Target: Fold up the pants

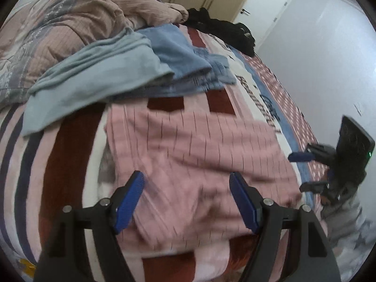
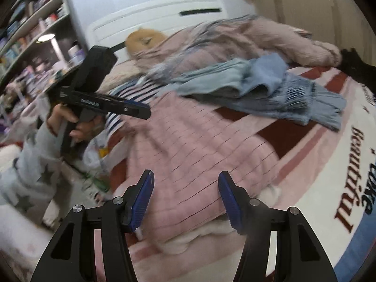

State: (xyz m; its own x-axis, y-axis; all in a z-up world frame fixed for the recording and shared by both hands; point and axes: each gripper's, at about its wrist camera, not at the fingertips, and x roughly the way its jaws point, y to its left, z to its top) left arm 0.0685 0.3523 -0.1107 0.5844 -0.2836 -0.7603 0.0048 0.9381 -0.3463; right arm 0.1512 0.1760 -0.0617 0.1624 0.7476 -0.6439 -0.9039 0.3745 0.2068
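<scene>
Pink pants (image 1: 199, 155), dark-dashed, rumpled, lying on striped bed blanket (image 1: 61, 155). Left gripper (image 1: 186, 202) and right gripper (image 2: 185, 202) above them, jaws apart, empty. Left view only: white door (image 1: 263, 2). Right view only: cluttered shelves (image 2: 28, 23).

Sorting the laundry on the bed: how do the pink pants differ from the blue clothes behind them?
The pink pants carry thin dark lines; the blue clothes look plain. The pants lie spread nearly flat, the blue clothes are bunched in a heap. The pants lie nearest the cameras, the blue clothes farther back. Both rest on the bed.
</scene>
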